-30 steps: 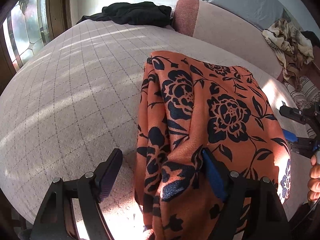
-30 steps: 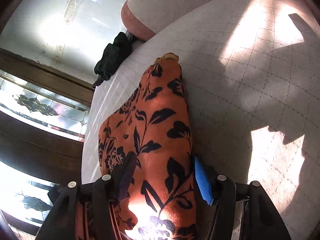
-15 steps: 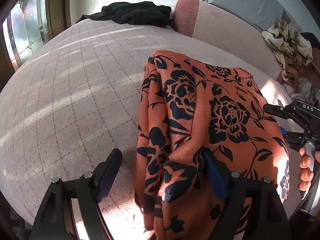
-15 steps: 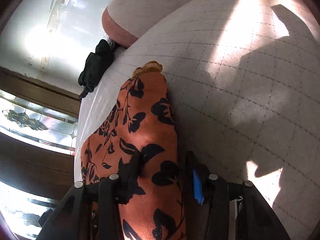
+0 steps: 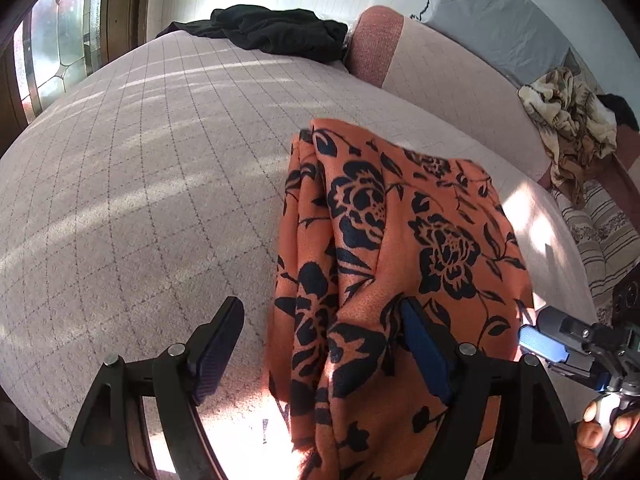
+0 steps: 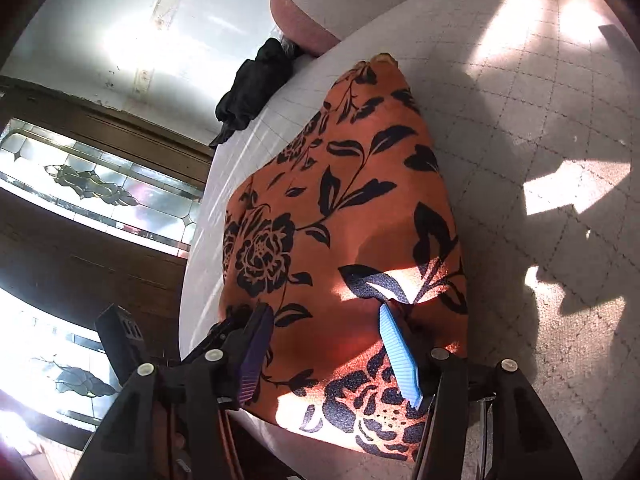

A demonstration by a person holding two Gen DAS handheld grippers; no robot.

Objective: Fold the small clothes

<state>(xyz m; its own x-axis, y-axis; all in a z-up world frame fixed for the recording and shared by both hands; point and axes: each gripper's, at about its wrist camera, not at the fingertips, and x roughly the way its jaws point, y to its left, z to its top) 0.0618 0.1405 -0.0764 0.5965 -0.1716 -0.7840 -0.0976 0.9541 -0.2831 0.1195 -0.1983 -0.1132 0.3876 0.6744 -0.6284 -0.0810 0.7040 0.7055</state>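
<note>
A sunlit bed with a pale quilted cover (image 5: 152,184) filled the room, and the orange cloth with black flowers (image 5: 400,248) lay bunched near its edge. The left gripper (image 5: 320,344) angled downward, jaws spread wide, cloth between them but unpinched. The right gripper (image 6: 324,356) was opening over the cloth. Only the left view caught fingers (image 5: 600,432) on its handle; only the right showed the stained-glass window (image 6: 100,192) clearly.

Your left gripper (image 5: 320,360) and right gripper (image 6: 326,354) have black frames, silver screws and ribbed blue pads.
</note>
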